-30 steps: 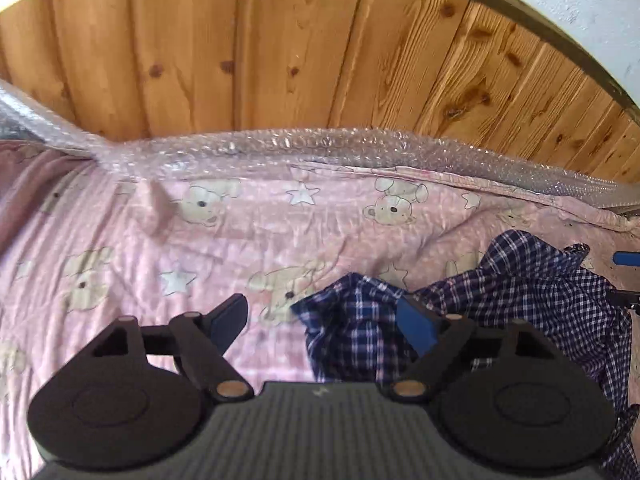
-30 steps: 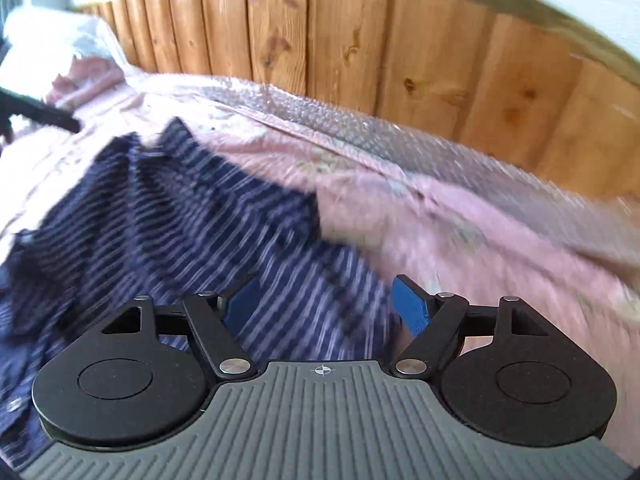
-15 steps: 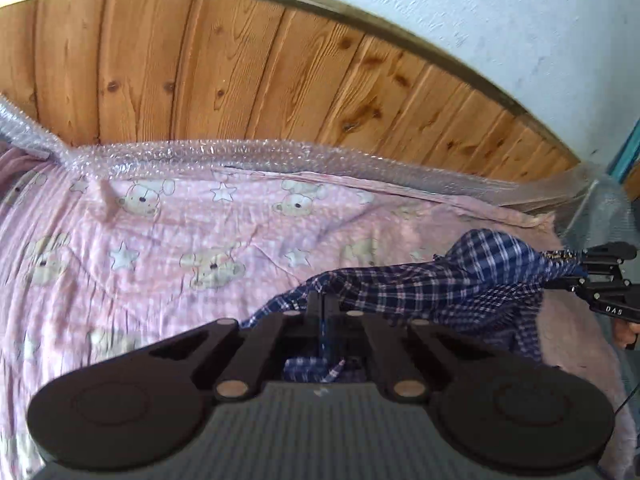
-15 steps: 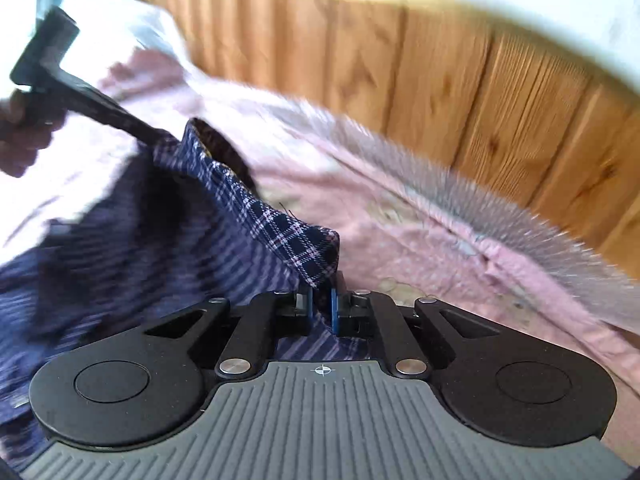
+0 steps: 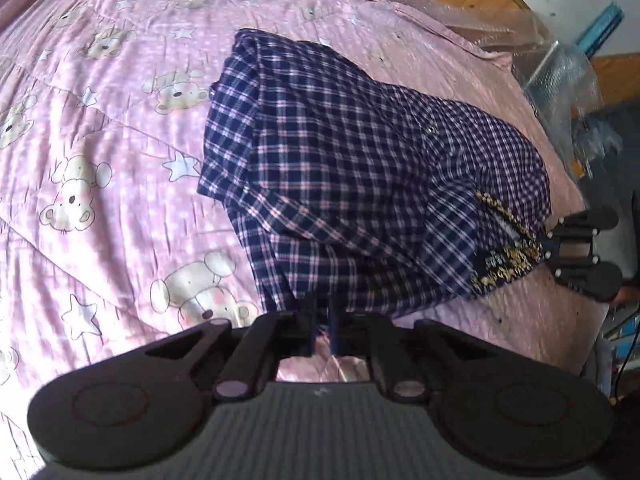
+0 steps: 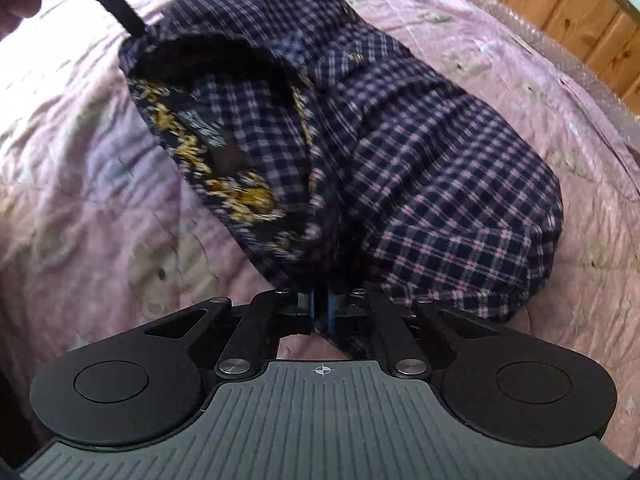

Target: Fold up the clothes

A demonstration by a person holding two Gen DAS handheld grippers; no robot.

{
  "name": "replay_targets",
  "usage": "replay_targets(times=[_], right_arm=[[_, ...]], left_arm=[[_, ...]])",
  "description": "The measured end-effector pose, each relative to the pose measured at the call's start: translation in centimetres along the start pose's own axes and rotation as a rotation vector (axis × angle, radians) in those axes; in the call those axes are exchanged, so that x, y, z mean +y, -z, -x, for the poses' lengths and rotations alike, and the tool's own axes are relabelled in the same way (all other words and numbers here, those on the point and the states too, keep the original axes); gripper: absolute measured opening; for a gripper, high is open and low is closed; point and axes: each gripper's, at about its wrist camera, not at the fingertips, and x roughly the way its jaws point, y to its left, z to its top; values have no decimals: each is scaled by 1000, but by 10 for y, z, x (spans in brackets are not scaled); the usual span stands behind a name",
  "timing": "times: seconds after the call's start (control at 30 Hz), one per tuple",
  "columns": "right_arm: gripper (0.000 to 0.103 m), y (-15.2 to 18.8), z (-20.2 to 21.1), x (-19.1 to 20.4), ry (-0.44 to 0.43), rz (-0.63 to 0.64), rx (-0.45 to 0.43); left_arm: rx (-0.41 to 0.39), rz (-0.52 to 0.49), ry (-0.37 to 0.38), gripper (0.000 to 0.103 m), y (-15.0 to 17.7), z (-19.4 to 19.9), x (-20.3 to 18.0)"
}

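Observation:
A navy checked shirt (image 5: 344, 168) with thin pink lines lies crumpled on the pink bedspread (image 5: 100, 184). Its collar lining, black with a gold pattern (image 6: 240, 196), faces up. My left gripper (image 5: 322, 316) is shut on the shirt's near edge. In the left wrist view the right gripper (image 5: 552, 246) pinches the shirt at the collar end, far right. In the right wrist view my right gripper (image 6: 320, 306) is shut on shirt (image 6: 440, 152) cloth, and the left gripper (image 6: 116, 4) holds the far top corner, a hand behind it.
The bedspread carries a bear and star print. Bubble wrap (image 5: 472, 16) runs along the bed's far edge below a wooden headboard (image 6: 560, 12). More clear plastic wrap (image 5: 568, 84) and dark clutter lie beyond the bed at the right.
Both grippers went from open to shut on the shirt. They have since swung downward with it, and the shirt now lies spread lower over the bedspread with its collar lining exposed.

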Motion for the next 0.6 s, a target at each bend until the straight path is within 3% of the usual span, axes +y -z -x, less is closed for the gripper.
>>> replay_targets(times=[0.03, 0.07, 0.1, 0.17, 0.2, 0.27, 0.3, 0.33, 0.37, 0.4, 0.43, 0.47, 0.5, 0.53, 0.6], right_arm=[[1, 2, 8, -5, -11, -18, 2], [14, 4, 15, -11, -23, -36, 3], [16, 6, 23, -16, -34, -54, 5], [22, 10, 38, -27, -57, -91, 8], [22, 12, 45, -39, -65, -172, -16], [29, 19, 61, -68, -92, -395, -97], [34, 24, 63, -81, -102, -519, -142], [53, 28, 63, -94, -108, -641, -183], [63, 30, 56, -103, -108, -729, -197], [63, 32, 47, -111, -107, -809, -202], [58, 34, 37, -115, -116, -863, -196], [47, 35, 27, -118, -137, -893, -190], [32, 34, 22, -119, -147, -897, -187], [2, 33, 19, -119, -153, -894, -183], [1, 28, 32, -121, -105, -840, -203]], left_arm=[[-27, 9, 1, 13, -4, 7, 2], [-54, 17, 2, 17, -8, 15, 5], [-82, 26, 4, 20, -11, 22, 7], [-136, 43, 6, 44, -19, 37, 11], [-163, 51, 7, 52, -23, 44, 14], [-233, 98, -21, 81, -38, 48, 20], [-255, 136, -59, 84, -49, 41, 24], [-262, 170, -89, 86, -58, 28, 27], [-247, 193, -107, 86, -66, 13, 33], [-215, 214, -126, 84, -71, -3, 38], [-175, 228, -135, 74, -75, -19, 41], [-138, 224, -114, 48, -78, -30, 41], [-112, 207, -89, 27, -79, -35, 37], [-102, 184, -73, 6, -79, -33, 30], [-103, 126, -66, 5, -73, -21, 16]])
